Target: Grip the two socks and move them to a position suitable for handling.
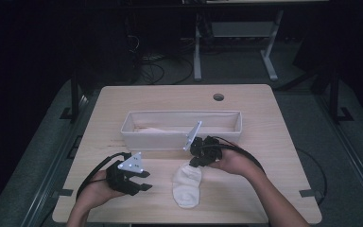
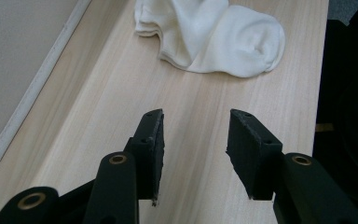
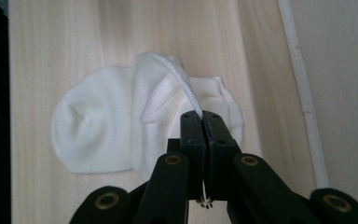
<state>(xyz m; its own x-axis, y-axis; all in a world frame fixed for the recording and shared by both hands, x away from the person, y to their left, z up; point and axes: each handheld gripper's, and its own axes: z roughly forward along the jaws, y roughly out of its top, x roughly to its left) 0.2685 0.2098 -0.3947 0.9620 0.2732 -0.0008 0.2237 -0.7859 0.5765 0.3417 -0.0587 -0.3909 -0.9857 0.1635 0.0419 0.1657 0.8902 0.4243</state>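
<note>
High view: sock [image 1: 187, 185] lies on the table [image 1: 283, 156] near the front edge, just before the bin [image 1: 137, 137]; right gripper [image 1: 199, 160] at its cuff end, left gripper [image 1: 139, 180] hangs beside, apart from it. Left gripper view: jaws spread, nothing between — likely waiting to help. Right gripper view: jaws pinched on the cuff edge [image 3: 186, 91], lifting it a bit — probably to carry it to the bin.

right claw [image 3: 204, 116] clamping white sock [image 3: 121, 126], table [image 3: 56, 46]

left tool [image 1: 144, 180] jaws apart, right tool [image 1: 194, 160] jaws pinched together
</note>
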